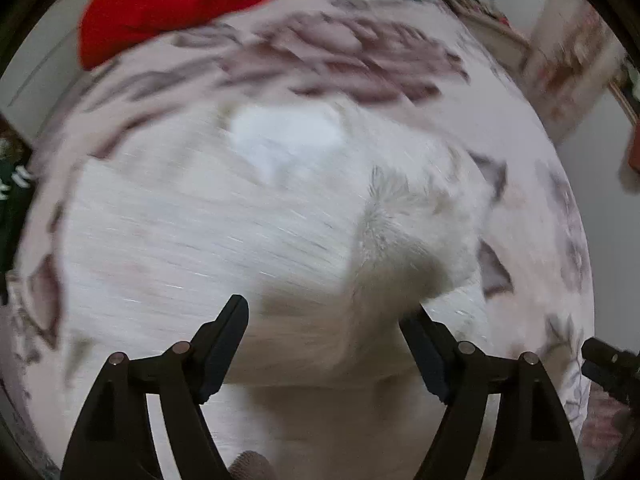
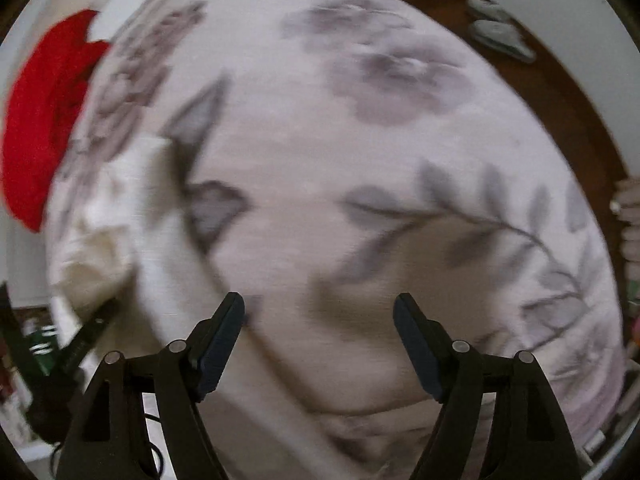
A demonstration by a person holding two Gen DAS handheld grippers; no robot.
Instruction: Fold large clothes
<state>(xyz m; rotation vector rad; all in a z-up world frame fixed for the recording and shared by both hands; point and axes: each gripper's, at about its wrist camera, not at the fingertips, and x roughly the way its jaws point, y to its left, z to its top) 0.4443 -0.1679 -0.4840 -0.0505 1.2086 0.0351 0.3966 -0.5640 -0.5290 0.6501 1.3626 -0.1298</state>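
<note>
Nearest the left camera, the left gripper (image 1: 326,312) has its fingers spread wide with nothing between them, poised just above a white fluffy garment (image 1: 224,232) that lies on the bed (image 1: 532,208), over a flowered bedspread. A raised fold of the garment (image 1: 400,236) bunches up just ahead of the right-hand finger. The right gripper (image 2: 320,308) is likewise wide open and empty, over bare bedspread, with the garment's edge (image 2: 104,240) off to its left. A red cloth (image 1: 180,4) lies at the far side of the bed. Both views are smeared, so detail is poor. The likely trouble: the thick pile hides the hem, so closing here may pinch only the bunched fold, or catch the bedspread along with it, dragging the sheet and skewing the fold.
</note>
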